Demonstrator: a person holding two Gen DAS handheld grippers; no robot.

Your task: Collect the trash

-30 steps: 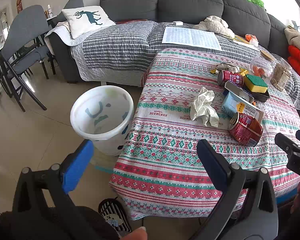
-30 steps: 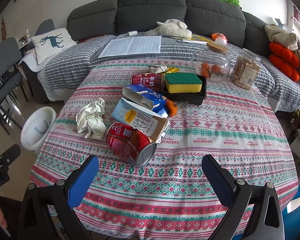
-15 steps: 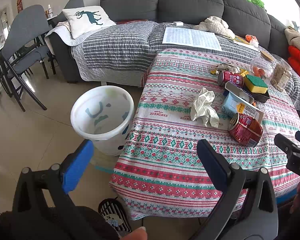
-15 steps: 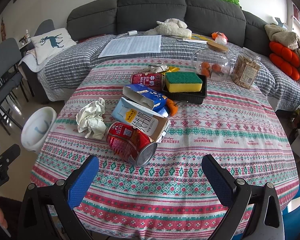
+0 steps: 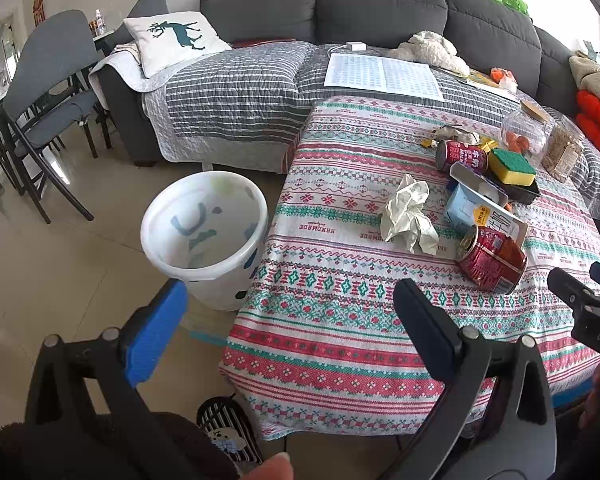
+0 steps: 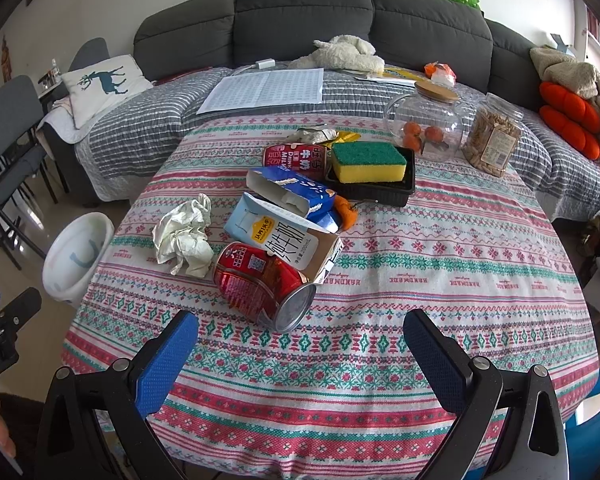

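On the patterned tablecloth (image 6: 440,264) lie a dented red can (image 6: 262,286) (image 5: 492,258), a crumpled white paper (image 6: 184,236) (image 5: 408,214), a pale milk carton (image 6: 284,240), a blue carton (image 6: 290,192) and a second red can (image 6: 296,156). A white trash bin (image 5: 204,236) (image 6: 76,256) stands on the floor left of the table. My left gripper (image 5: 288,320) is open and empty near the table's front left corner. My right gripper (image 6: 300,352) is open and empty, just in front of the dented can.
A black tray (image 6: 408,184) with a yellow-green sponge (image 6: 368,162), a glass jar of oranges (image 6: 424,128) and a snack jar (image 6: 492,136) stand at the back. A grey sofa (image 6: 300,20) lies behind, grey chairs (image 5: 48,92) at left.
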